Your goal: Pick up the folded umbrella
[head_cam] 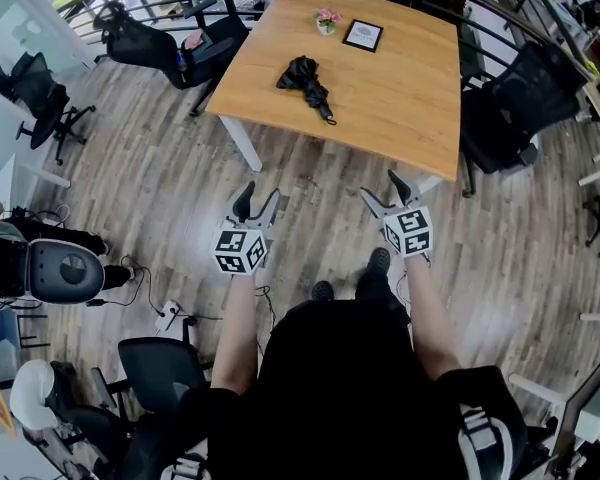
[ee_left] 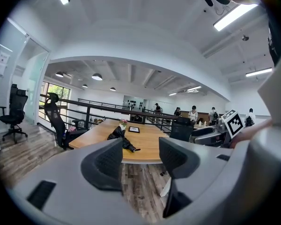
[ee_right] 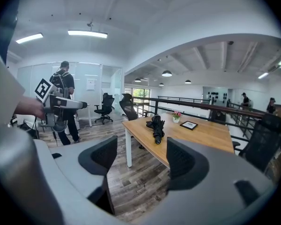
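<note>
Wooden counter (head_cam: 400, 98), upper centre of frame; folded black umbrella (head_cam: 307, 83) lies on it. Below, left gripper (head_cam: 261, 193) and right gripper (head_cam: 378, 184), jaws open, empty.

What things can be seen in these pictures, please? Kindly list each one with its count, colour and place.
table: one, light wood top with white legs, ahead of the person
folded umbrella: one, black, lying on the table near its left side
flower pot: one, small, pink flowers, far end of the table
picture frame: one, black, beside the flower pot
office chairs: at least four, black, around the table and the room
railing: one, black, behind the table
floor: grey-brown wood planks
person: one, dark clothes and backpack, standing off to the side
left gripper: one, grey, fingers apart, empty
right gripper: one, grey, fingers apart, empty
</note>
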`<state>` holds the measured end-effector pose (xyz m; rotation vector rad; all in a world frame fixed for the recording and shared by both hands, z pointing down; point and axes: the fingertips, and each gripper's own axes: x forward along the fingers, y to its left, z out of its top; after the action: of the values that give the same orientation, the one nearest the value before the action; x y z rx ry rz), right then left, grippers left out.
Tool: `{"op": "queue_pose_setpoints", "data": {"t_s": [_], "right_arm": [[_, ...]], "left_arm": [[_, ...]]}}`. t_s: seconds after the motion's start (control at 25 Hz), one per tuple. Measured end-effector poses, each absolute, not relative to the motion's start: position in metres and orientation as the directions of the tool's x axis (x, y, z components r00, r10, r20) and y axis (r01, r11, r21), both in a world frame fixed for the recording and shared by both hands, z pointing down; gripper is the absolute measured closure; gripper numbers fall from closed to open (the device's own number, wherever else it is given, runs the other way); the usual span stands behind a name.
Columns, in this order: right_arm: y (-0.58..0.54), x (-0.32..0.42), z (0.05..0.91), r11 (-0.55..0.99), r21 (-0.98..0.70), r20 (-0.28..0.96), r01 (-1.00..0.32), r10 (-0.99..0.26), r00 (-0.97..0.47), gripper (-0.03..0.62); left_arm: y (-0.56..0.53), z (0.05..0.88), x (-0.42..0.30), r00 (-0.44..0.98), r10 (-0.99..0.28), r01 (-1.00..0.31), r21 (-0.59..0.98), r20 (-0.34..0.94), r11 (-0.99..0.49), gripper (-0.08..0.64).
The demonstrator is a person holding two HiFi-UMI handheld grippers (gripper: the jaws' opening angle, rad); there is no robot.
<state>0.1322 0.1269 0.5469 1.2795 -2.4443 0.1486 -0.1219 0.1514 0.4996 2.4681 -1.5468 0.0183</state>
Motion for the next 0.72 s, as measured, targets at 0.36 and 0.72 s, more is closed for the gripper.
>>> {"op": "queue_pose_setpoints", "data": {"t_s": [0.36, 0.72], "right_arm": [[0.128, 0.130, 0.544, 0.569, 0.087, 0.384, -0.817, -0.776, -0.500, 0.247], [0.106, 0.131, 0.560, 0.565, 0.041, 0.398, -0.824, -0.766, -0.505, 0.247]], "left_arm": [[0.148, 0.502, -0.130, 0.441, -0.887, -0.889, 0.202, 0.140, -0.410, 0.316], [0.130, 0.513, -0.126, 0.444, -0.879, -0.890, 0.198, 0.176, -0.410, 0.316]]}}
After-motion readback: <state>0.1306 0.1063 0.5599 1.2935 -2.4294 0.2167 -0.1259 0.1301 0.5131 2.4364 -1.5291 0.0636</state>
